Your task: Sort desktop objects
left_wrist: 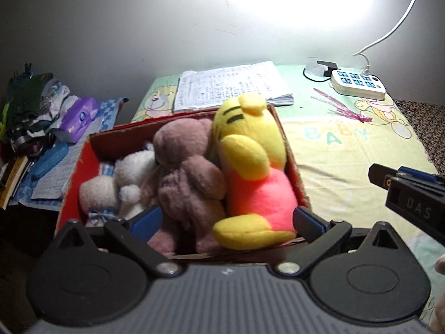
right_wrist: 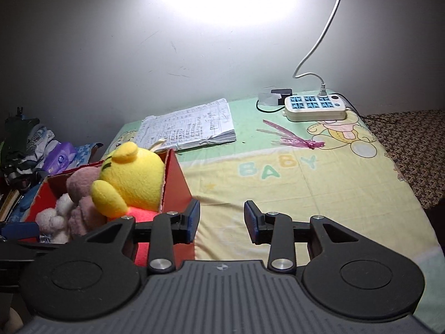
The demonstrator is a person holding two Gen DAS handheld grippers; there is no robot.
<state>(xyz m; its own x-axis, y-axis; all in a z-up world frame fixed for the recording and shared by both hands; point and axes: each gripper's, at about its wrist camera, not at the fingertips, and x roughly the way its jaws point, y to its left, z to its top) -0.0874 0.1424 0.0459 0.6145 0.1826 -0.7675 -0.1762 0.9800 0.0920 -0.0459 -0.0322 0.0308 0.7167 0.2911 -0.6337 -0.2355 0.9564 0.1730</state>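
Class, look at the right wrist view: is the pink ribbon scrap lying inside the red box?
No. The pink ribbon scrap lies on the bedsheet near the power strip, well apart from the red box.

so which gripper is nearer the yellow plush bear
Left. The left gripper hangs open over the yellow plush bear in the red box; the right gripper is beside the box, over the cloth.

Your tabletop [right_wrist: 319,189] wears a pastel cloth printed with bears and "BABY". At its left edge sits a red box [right_wrist: 178,186] of plush toys. Along the far edge lie a stack of papers [right_wrist: 189,125], then a power strip [right_wrist: 315,107] near the far right corner. A pink ribbon [right_wrist: 294,137] lies just before the strip.
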